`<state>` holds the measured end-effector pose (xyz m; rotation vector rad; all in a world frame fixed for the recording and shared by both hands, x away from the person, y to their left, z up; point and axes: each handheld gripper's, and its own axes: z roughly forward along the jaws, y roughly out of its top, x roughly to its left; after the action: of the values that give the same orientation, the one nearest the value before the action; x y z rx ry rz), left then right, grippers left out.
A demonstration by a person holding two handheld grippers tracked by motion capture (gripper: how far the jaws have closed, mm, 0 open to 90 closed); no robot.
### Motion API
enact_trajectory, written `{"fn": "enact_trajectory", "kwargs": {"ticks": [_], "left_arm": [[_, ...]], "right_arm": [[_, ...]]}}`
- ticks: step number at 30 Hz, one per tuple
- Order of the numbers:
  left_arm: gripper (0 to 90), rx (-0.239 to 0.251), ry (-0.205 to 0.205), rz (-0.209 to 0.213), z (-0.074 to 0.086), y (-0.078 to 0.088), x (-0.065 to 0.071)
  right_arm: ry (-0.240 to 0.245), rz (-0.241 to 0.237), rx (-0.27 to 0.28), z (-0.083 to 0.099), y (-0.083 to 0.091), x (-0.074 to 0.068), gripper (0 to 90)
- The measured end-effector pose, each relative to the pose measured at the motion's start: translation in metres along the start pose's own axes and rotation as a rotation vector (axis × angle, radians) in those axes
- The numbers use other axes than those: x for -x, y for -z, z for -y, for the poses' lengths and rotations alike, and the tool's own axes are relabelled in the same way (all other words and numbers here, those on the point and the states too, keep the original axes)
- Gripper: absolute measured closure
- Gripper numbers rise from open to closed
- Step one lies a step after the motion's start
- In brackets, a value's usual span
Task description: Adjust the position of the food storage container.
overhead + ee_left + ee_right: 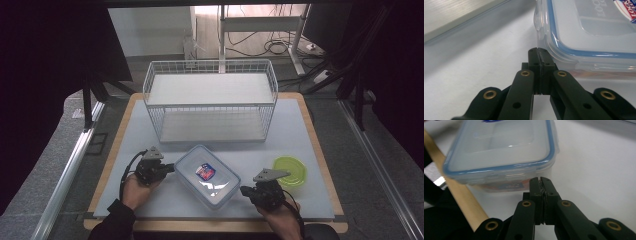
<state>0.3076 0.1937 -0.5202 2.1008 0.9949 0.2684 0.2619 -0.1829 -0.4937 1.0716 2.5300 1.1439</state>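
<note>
A white tabletop [125, 165] carries a white wire rack [210, 100] at its far side. Nearer the person lies a clear lidded container [207, 176] with a blue seal and a red-and-blue label, set at a slant between the two hands. A lime-green lid [290, 171] lies to its right. The left tool [170, 169] is clenched with nothing between its jaws, its tip right at the container's left end. The right tool [243, 190], likewise clenched and holding nothing, sits just beside the container's near right corner.
</note>
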Motion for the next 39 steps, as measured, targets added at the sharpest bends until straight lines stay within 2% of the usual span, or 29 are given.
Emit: {"fn": "enact_trajectory", "kwargs": {"ticks": [5, 6, 7, 8, 10, 12, 14, 17, 18, 20, 26, 30, 35, 36, 39], "left_arm": [[90.0, 0.003, 0.013, 0.038, 0.005, 0.001, 0.012], [90.0, 0.003, 0.013, 0.038, 0.005, 0.001, 0.012], [90.0, -0.001, 0.001, 0.049, 0.005, 0.002, 0.012], [90.0, 0.015, -0.006, 0.033, 0.002, 0.005, 0.010], [90.0, 0.056, 0.013, 0.008, -0.002, 0.007, 0.004], [90.0, 0.086, 0.039, 0.024, -0.007, 0.005, -0.001], [90.0, 0.073, 0.033, 0.064, -0.009, 0.001, -0.002], [90.0, 0.068, 0.034, 0.041, -0.009, 0.001, 0.004], [90.0, 0.061, 0.038, 0.030, -0.008, 0.004, 0.007], [90.0, 0.062, 0.061, 0.029, -0.004, 0.008, 0.009], [90.0, 0.060, 0.084, 0.004, 0.006, 0.019, 0.022], [90.0, 0.055, 0.093, 0.004, 0.016, 0.029, 0.036], [90.0, 0.048, 0.092, 0.013, 0.020, 0.034, 0.046], [90.0, 0.046, 0.091, 0.016, 0.022, 0.036, 0.051], [90.0, 0.049, 0.091, 0.031, 0.026, 0.041, 0.059]], "right_arm": [[-0.052, 0.044, -0.006, -0.001, 0.000, 0.009, 90.0], [-0.052, 0.044, -0.006, -0.001, 0.000, 0.009, 90.0], [-0.045, 0.064, -0.006, -0.001, 0.000, 0.011, 90.0], [-0.077, 0.053, -0.005, -0.001, 0.000, 0.014, 90.0], [-0.081, 0.060, -0.010, -0.001, 0.003, 0.013, 90.0], [-0.077, 0.069, -0.014, 0.000, 0.005, 0.010, 90.0], [-0.082, 0.066, -0.019, 0.000, 0.005, 0.009, 90.0], [-0.083, 0.064, -0.019, -0.001, 0.002, 0.009, 90.0], [-0.071, 0.085, -0.031, -0.003, -0.001, 0.009, 90.0], [-0.067, 0.097, -0.031, -0.006, -0.004, 0.010, 90.0], [-0.059, 0.142, -0.041, -0.017, -0.012, 0.017, 90.0], [-0.052, 0.173, -0.051, -0.028, -0.022, 0.024, 90.0], [-0.043, 0.212, -0.056, -0.034, -0.027, 0.026, 90.0], [-0.036, 0.232, -0.057, -0.037, -0.029, 0.027, 90.0], [-0.034, 0.247, -0.059, -0.040, -0.033, 0.028, 90.0]]}}
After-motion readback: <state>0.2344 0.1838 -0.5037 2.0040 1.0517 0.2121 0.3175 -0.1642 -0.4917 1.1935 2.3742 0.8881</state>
